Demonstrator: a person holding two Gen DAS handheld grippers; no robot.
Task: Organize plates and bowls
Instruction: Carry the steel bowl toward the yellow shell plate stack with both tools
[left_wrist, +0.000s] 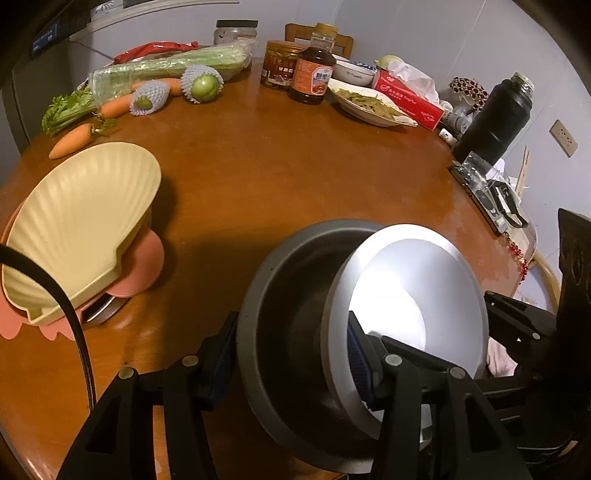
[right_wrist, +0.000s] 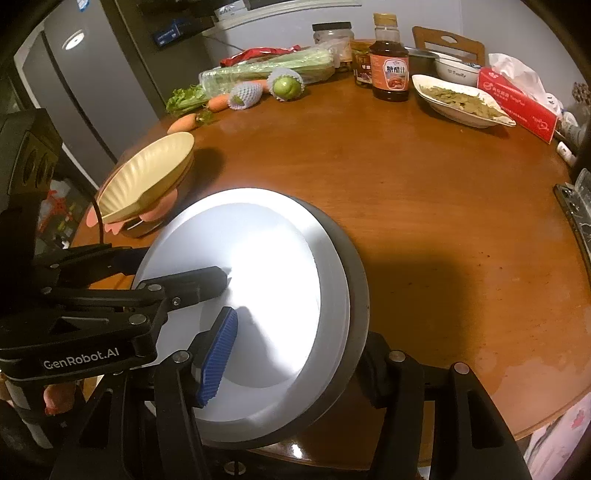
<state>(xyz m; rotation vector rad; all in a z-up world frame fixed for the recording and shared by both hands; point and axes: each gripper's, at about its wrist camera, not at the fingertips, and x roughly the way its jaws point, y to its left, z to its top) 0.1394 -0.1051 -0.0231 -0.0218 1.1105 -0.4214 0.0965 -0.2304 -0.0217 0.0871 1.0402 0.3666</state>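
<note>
A dark grey round metal bowl (left_wrist: 291, 369) sits at the near edge of the round brown wooden counter (left_wrist: 295, 166), and a white shallow round plate (left_wrist: 417, 295) leans inside it, tilted up on edge against the bowl's right-hand wall. The plate's open face points up and toward the right claw's side; being round, neither piece has a long axis, but the plate's disc stands steeply rather than lying flat.

The left claw (left_wrist: 295, 354) straddles the bowl: 1 finger is outside the left wall, the other inside, by the plate's back. Its jaws are half spread, and I cannot tell whether the pads press on the bowl. The right claw (right_wrist: 291, 358) straddles the stacked rims, its blue ribbed pad (right_wrist: 218, 358) over the plate's white face and its other finger outside the bowl; it appears to be pinching plate and bowl together.

To the left, well apart, a cream scallop-shell plastic dish (left_wrist: 81, 225) already rests tilted on a pink dish (left_wrist: 144, 269), which lies on something metallic.

Judging by this, stacking is partly done: 2 piles exist, the white plate is not yet settled flat, and a white dish of greens (left_wrist: 369, 103) and a white bowl (left_wrist: 352, 72) remain across the counter among carrots, celery and a brown sauce bottle (left_wrist: 312, 66).
</note>
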